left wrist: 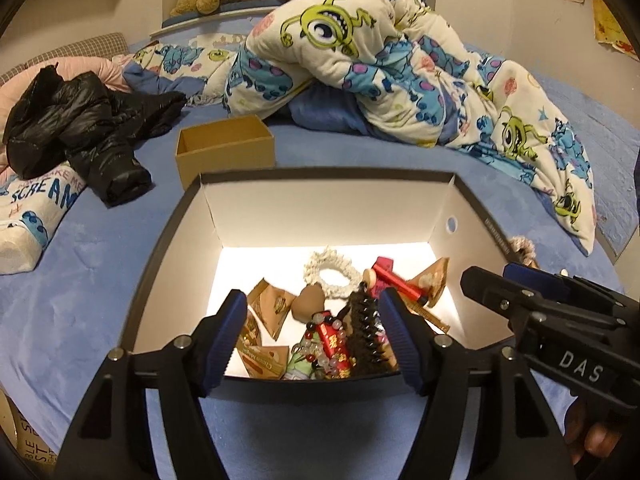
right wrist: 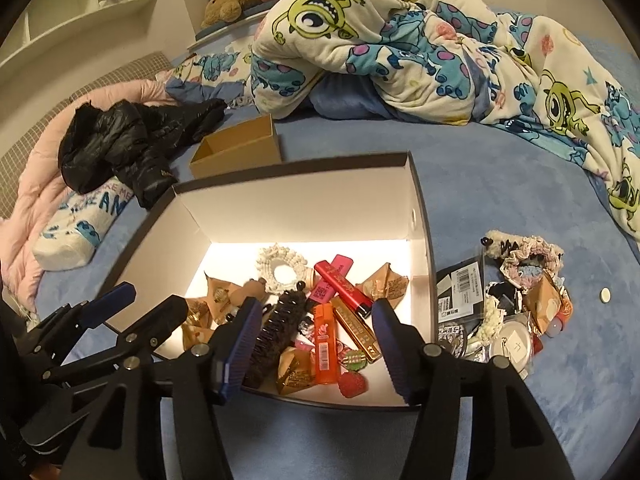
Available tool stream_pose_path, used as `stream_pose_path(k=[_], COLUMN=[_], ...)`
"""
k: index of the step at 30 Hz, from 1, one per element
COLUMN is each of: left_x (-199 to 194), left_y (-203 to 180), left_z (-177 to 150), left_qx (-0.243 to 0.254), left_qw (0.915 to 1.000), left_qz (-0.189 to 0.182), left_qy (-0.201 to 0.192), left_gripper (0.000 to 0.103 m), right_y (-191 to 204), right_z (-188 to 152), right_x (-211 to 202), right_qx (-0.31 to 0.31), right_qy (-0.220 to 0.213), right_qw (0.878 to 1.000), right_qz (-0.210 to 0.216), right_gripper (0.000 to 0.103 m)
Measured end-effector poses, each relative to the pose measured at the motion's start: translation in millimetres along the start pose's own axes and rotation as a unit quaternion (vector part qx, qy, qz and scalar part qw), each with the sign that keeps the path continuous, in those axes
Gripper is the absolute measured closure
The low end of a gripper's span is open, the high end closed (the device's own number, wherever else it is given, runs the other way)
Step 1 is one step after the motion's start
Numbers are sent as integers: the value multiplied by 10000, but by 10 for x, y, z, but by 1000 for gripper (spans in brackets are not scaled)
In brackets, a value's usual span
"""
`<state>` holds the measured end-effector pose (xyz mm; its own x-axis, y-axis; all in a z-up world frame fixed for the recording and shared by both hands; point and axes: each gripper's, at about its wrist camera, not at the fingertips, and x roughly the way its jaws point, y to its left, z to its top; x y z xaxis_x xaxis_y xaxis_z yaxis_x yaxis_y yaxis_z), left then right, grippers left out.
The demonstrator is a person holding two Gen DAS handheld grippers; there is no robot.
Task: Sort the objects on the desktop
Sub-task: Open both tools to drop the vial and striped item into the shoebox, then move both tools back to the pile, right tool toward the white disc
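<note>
Both claws hang over the near edge of a big white-lined box (right wrist: 304,196) that stands on the blue bed cover (right wrist: 500,184): the left gripper (left wrist: 312,330) and the right gripper (right wrist: 314,342) have their blue pads spread apart, and nothing is between the pads of either one. Inside the box the small things lie mixed together: a white scrunchie (right wrist: 280,266), a pink lighter (right wrist: 332,278), a red lighter (right wrist: 346,290), an orange lighter (right wrist: 325,346), a gold harmonica (right wrist: 356,330), a dark hair comb clip (right wrist: 276,334), a red strawberry-shaped piece (right wrist: 353,384) and several brown triangular snack packets (right wrist: 386,284). More things wait outside, just beside the right wall of the box: a crochet scrunchie (right wrist: 528,258), a black barcoded packet (right wrist: 460,284) and a round clear case (right wrist: 514,346), with a small white disc (right wrist: 605,294) a little apart. Behind the big box is a smaller brown cardboard box (right wrist: 240,150), and near it a black puffer jacket (right wrist: 132,140). A cartoon-printed quilt (right wrist: 420,40) is heaped further back.
</note>
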<state>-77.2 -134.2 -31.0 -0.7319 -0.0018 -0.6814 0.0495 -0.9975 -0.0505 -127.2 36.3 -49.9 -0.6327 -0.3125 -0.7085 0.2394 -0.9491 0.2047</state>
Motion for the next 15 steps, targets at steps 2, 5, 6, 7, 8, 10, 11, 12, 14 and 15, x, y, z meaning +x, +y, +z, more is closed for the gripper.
stream_pose_path(k=[2, 5, 6, 7, 8, 10, 11, 12, 14, 15], left_x=[-82, -188, -218, -246, -278, -310, -326, -341, -350, -347], left_y=[-43, -151, -197, -251, -324, -485, -587, -687, -882, -1000], left_z=[59, 134, 163, 178, 188, 197, 194, 177, 137, 107], left_qx=[16, 57, 73, 96, 127, 221, 292, 343, 440, 493], left_qw=[10000, 9997, 9996, 9994, 9991, 9983, 9977, 9971, 9953, 9943], left_qz=[-31, -118, -163, -221, -296, -458, -543, -620, -827, -919], left_qy=[-86, -202, -224, -247, -277, -270, -271, -273, -232, -205], left_gripper=[31, 29, 27, 26, 25, 24, 24, 23, 23, 23], right_y=[-25, -82, -107, -119, -150, -230, -295, -370, -551, -685], right_z=[36, 122, 159, 188, 220, 269, 286, 299, 310, 305], right_x=[-71, -219, -300, -350, -426, -532, -594, -658, -772, -840], right_qx=[55, 109, 81, 43, -7, -44, -33, -18, 53, 146], right_qy=[-87, -255, -345, -401, -485, -575, -620, -673, -739, -786], right_qw=[9999, 9996, 9994, 9992, 9988, 9983, 9979, 9974, 9963, 9952], right_qz=[26, 63, 43, 29, -24, -117, -186, -270, -432, -556], right_gripper=[44, 34, 33, 32, 32, 30, 30, 30, 30, 30])
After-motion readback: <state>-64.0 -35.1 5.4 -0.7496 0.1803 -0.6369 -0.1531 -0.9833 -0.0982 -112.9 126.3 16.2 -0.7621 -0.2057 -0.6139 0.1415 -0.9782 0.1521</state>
